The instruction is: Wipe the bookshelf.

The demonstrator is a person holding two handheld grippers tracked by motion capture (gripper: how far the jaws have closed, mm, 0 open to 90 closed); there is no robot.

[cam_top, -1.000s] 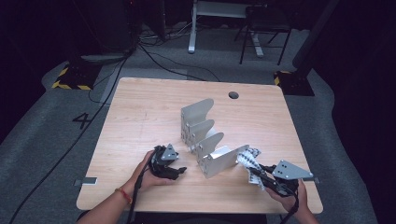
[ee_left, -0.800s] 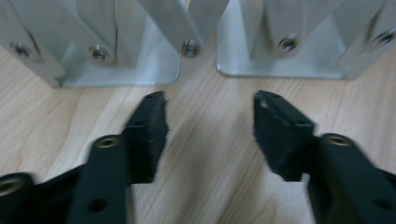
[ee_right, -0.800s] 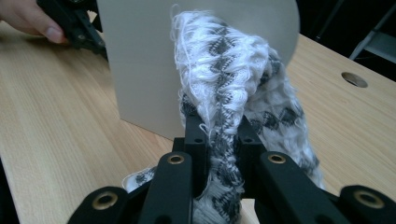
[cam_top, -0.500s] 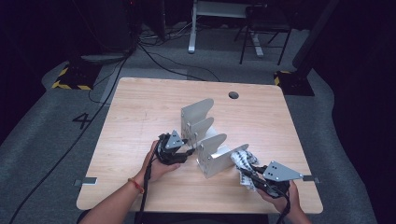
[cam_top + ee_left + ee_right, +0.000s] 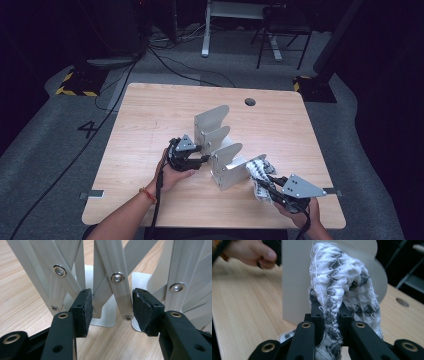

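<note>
A grey metal accordion rack (image 5: 220,145) with several upright plates stands mid-table. My left gripper (image 5: 204,159) is at its left side. In the left gripper view its jaws have just been closing, and the pads (image 5: 86,307) now press on the crossed lattice bars (image 5: 120,290) between them. My right gripper (image 5: 265,182) is at the rack's front right, shut on a white and black knitted cloth (image 5: 257,172). In the right gripper view the cloth (image 5: 337,282) rises from the right gripper (image 5: 329,320) and lies against the front plate (image 5: 294,277).
The wooden table (image 5: 150,115) has a round cable hole (image 5: 250,102) at the back right. Behind it on the grey floor are cables, a desk frame (image 5: 235,30) and a chair. The other hand (image 5: 254,252) appears past the plate.
The left gripper has moved right to the rack's side and its jaws have closed on the lattice bars. The right gripper has carried the cloth left and up to the front plate.
</note>
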